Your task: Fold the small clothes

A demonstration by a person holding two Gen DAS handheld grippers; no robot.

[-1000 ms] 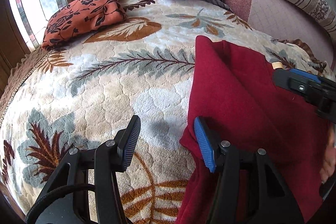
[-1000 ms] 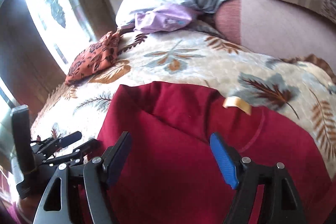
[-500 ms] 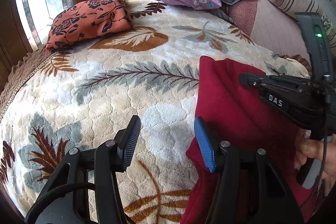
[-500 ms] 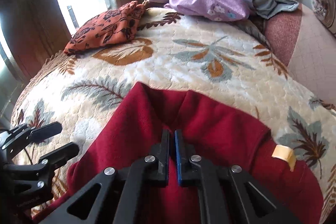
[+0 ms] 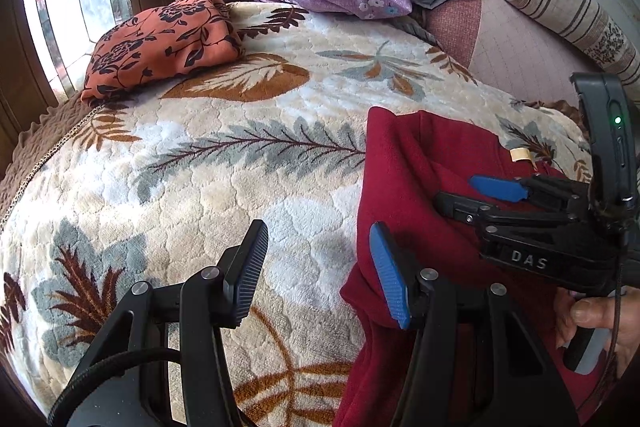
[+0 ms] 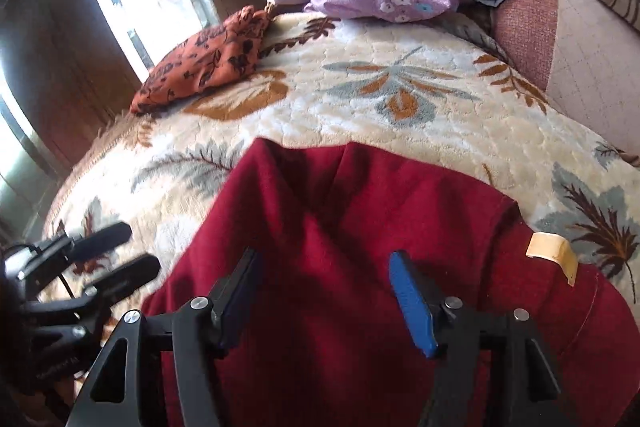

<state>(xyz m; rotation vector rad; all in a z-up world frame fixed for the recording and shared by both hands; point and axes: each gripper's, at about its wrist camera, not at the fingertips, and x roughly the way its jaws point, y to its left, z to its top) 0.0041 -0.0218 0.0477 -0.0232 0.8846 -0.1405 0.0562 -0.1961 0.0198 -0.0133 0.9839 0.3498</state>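
Claws both released: left claw [image 5: 318, 269] at red garment [image 6: 360, 227] edge, right claw [image 6: 326, 297] just reopening above it.

One readable mark here: white letters "DAS" on the black body of the right gripper [image 5: 476, 193], at the right of the left wrist view. Nothing else legible.

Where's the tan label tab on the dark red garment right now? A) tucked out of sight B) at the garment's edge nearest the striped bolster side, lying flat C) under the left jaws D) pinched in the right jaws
B: the tan tab lies exposed at the dark red garment edge, clear of both grippers.
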